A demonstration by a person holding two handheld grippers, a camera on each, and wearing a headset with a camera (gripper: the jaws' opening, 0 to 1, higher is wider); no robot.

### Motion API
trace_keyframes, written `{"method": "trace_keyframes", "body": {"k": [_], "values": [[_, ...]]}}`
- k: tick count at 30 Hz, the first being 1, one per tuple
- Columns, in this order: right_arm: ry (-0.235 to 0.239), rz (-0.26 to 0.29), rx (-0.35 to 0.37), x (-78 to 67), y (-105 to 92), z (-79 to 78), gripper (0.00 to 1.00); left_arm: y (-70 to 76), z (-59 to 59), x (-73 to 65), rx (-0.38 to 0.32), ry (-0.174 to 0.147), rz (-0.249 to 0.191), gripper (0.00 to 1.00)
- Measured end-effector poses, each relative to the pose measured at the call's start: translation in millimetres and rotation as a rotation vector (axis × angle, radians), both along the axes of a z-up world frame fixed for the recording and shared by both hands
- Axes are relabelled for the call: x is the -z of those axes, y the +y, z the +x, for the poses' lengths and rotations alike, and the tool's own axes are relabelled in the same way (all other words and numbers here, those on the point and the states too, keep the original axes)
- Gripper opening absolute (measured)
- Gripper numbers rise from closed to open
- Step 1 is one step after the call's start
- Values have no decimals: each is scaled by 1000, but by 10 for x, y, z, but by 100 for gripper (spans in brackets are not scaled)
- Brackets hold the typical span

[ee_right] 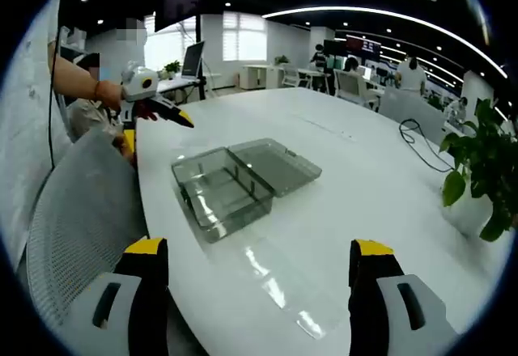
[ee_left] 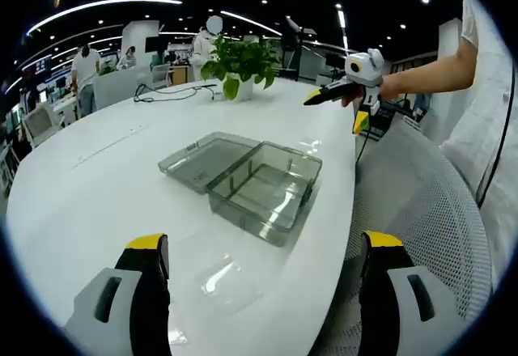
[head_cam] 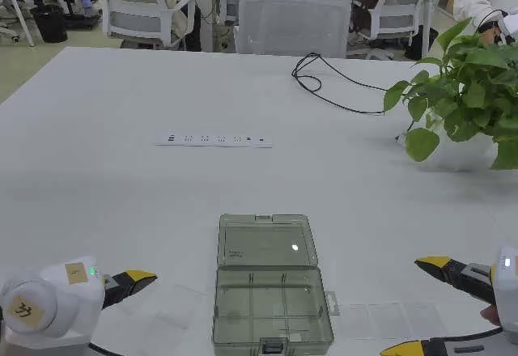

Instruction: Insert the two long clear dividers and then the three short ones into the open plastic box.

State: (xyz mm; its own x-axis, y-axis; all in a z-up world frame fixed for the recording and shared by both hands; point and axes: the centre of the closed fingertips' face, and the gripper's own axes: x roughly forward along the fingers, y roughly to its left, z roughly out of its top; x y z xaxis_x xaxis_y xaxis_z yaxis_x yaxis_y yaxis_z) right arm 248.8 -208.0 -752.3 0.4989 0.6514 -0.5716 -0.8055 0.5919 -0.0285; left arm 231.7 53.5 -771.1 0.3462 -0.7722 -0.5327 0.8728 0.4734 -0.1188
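**Q:** Where did we find the parts?

**A:** The open plastic box (head_cam: pixel 218 315) sat on the counter (head_cam: pixel 121 186), with clear dividers (ee_right: pixel 275 283) lying flat beside it. The left claw (ee_left: pixel 264 241) and right claw (ee_right: pixel 258 247) were spread and empty.

**Q:** What grip did we recommend?

**A:** We judged a thin edge pinch best.

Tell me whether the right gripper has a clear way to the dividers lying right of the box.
Probably yes. The right gripper is open, and the dividers lie flat on the table just ahead of its jaws, beside the box, with nothing between.
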Motion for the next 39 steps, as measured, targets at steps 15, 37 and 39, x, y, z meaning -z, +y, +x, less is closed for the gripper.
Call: {"method": "trace_keyframes", "body": {"k": [15,37,39], "values": [[-1,0,0,-6,8,-1,93,-2,0,3,0,0,-1,100],[-4,0,0,-11,4,16,93,-4,-6,3,3,-1,2,100],[-5,0,-1,-7,3,13,93,-1,-4,4,2,0,1,100]]}}
